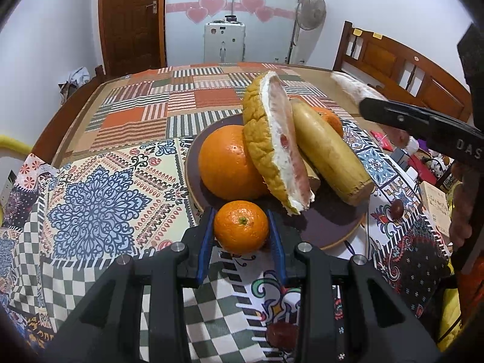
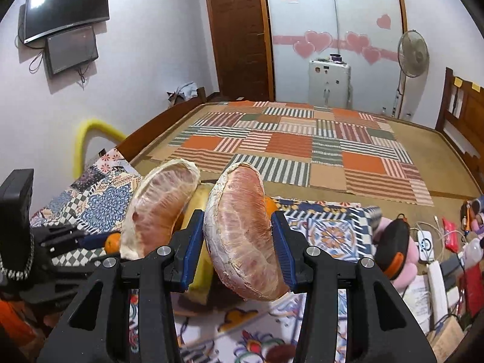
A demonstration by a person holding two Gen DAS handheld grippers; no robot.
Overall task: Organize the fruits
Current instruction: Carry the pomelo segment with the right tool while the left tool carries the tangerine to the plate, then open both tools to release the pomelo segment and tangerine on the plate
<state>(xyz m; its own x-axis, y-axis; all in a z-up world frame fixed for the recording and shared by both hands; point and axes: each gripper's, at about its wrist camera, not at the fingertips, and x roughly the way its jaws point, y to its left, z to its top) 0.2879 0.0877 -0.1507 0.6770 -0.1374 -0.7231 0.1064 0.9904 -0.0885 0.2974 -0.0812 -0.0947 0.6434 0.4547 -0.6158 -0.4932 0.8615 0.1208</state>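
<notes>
In the left wrist view my left gripper (image 1: 241,227) is shut on a small tangerine (image 1: 241,227) at the near rim of a dark round plate (image 1: 329,227). On the plate lie a big orange (image 1: 224,163), a pomelo wedge with yellow rind (image 1: 272,148), a banana (image 1: 326,151) and another tangerine (image 1: 331,119) behind. In the right wrist view my right gripper (image 2: 239,236) is shut on a peeled pomelo segment (image 2: 242,236), held above the plate. The plate's pomelo wedge (image 2: 160,208) stands to its left. The right gripper shows in the left wrist view at the upper right (image 1: 423,127).
The plate sits on patterned cloths (image 1: 99,205) over a bed with a striped patchwork mat (image 2: 302,142). A dark red date (image 1: 397,208) lies right of the plate, another (image 1: 281,332) lies near the left gripper. Clutter (image 2: 435,257) of boxes, cables and a pink toy lies at the right.
</notes>
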